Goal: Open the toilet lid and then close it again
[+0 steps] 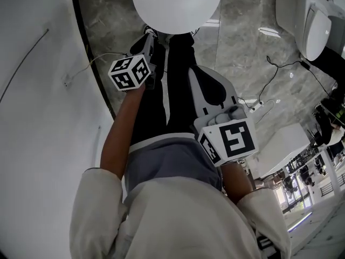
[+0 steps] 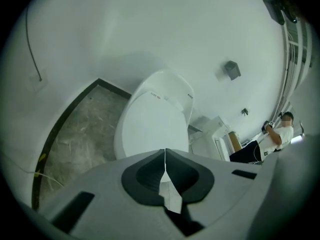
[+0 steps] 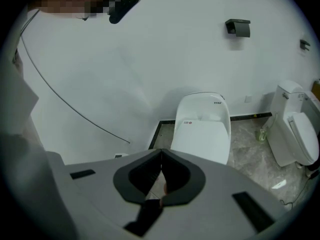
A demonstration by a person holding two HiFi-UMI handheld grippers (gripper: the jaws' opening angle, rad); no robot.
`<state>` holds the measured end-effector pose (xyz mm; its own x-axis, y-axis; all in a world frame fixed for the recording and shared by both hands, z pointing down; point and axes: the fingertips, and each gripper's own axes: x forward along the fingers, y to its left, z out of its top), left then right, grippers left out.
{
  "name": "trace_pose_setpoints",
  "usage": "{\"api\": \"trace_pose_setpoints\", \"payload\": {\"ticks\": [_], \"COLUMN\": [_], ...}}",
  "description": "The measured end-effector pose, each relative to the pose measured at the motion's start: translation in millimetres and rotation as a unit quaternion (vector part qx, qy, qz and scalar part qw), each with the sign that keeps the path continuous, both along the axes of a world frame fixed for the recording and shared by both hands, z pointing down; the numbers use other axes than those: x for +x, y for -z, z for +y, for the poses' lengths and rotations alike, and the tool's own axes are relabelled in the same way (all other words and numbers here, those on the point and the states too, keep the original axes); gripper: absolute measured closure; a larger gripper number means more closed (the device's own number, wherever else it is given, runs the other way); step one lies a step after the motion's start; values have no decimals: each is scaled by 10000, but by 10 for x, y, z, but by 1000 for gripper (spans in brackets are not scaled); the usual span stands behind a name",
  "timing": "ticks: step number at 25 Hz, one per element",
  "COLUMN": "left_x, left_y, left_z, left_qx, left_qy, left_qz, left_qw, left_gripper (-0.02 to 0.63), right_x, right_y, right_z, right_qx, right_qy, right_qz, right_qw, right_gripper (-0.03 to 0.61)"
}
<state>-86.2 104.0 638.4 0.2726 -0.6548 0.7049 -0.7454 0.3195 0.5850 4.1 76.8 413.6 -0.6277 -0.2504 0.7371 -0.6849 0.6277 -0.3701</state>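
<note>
The white toilet (image 2: 152, 129) stands against the wall with its lid (image 3: 201, 136) down flat on the bowl. In the head view only the lid's rounded front (image 1: 178, 1) shows at the top. My left gripper (image 2: 165, 151) is shut with nothing between its jaws and hovers above the lid's near edge, apart from it. Its marker cube (image 1: 129, 72) sits just below the lid in the head view. My right gripper (image 3: 161, 151) is also shut and empty, held farther back and to the right, with its cube (image 1: 229, 139) lower in that view.
A second white toilet (image 3: 295, 129) stands to the right. The white wall (image 1: 38, 90) with a thin wire and a black skirting strip (image 1: 91, 53) runs along the left. Cables (image 1: 269, 69) lie on the grey marble floor. A black fixture (image 3: 238, 27) hangs on the wall.
</note>
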Motion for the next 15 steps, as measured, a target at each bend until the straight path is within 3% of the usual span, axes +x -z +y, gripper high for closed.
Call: {"api": "trace_pose_setpoints", "payload": {"ticks": [7,13,15], "left_x": [151,105,126], "left_y": [-515,-836,-925], "left_z": [27,111,138], "left_qx": [-270,-473,-522], "left_qy": [-318,124,246], "left_qz": [159,450,630], "left_qw": [9990,9978,9963], "left_gripper": [604,595,538], "right_x": [0,6,6], "right_y": [-122,-281,-323], "right_z": [60,71,78], "right_qx": [-141,-269,-313], "right_qy": [24,-8,3], "right_qz": [104,226,256], "right_qw": [9998,9994,9992], "right_gripper": [568,568,568]}}
